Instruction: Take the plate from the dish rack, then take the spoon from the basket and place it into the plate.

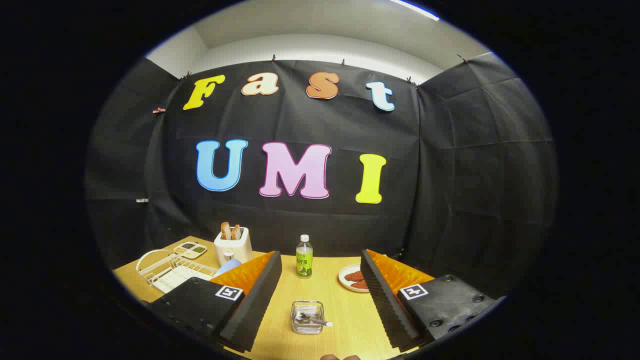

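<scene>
While the fingers (272, 290) stand apart, the basket (307, 317) sits between them.

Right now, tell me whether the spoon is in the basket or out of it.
In. The spoon lies inside the wire basket on the table, between the open gripper fingers, untouched.

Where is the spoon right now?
In the gripper view, the spoon lies in the small wire basket on the wooden table, between the open fingers of the gripper, with the green bottle beyond it.
</scene>
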A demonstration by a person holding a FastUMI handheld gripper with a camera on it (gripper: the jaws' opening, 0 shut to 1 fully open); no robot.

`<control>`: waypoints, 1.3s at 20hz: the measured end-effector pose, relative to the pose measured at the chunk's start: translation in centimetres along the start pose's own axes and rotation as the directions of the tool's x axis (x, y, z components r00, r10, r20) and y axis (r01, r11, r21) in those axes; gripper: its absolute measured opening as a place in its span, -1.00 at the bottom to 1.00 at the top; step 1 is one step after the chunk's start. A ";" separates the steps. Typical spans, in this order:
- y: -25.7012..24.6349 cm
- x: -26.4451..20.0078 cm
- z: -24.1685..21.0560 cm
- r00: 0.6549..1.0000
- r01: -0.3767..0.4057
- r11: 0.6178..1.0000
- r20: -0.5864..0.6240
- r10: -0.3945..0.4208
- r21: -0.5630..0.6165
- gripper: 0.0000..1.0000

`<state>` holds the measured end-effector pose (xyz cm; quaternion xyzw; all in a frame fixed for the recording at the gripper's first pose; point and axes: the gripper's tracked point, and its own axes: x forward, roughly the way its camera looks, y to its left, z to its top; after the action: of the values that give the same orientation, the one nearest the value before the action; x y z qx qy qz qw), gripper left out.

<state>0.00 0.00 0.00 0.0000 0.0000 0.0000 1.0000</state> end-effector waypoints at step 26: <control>5.1 3.4 -1.7 0.985 -0.053 0.998 -0.163 0.057 0.031 0.95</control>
<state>3.43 5.09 -1.68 0.0135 0.0820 0.0276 0.9962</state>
